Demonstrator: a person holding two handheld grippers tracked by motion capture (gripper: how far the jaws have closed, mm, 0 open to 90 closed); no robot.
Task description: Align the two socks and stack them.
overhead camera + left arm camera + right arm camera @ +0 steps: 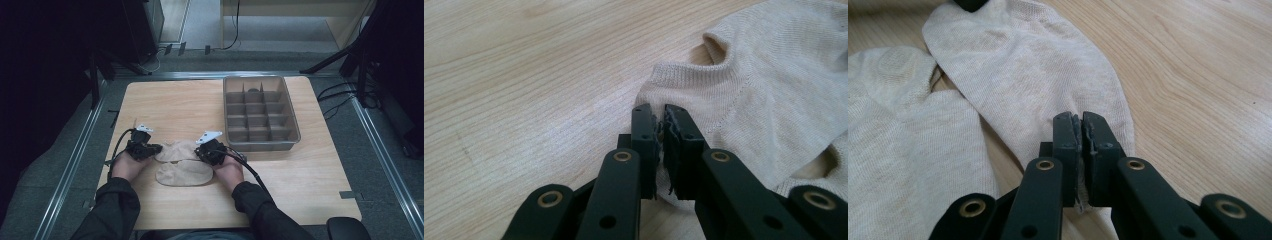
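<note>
The wooden table (165, 102) carries everything, and the grey divided tray (295, 131) sits on its far right part, with one small dark item in a far compartment. Nearer the person than the tray, and just off its near left corner, two beige ankle socks lie side by side and touching: the far sock (176, 150) and the near sock (183, 173). The left gripper (148, 149) meets the far sock at the end farther from the tray; in the left gripper view its jaws are pressed together on the sock's ribbed cuff edge (676, 80). The right gripper (210, 153) sits at the far sock's end nearer the tray, its jaws squeezed together on a fold of the fabric there (1038, 65).
</note>
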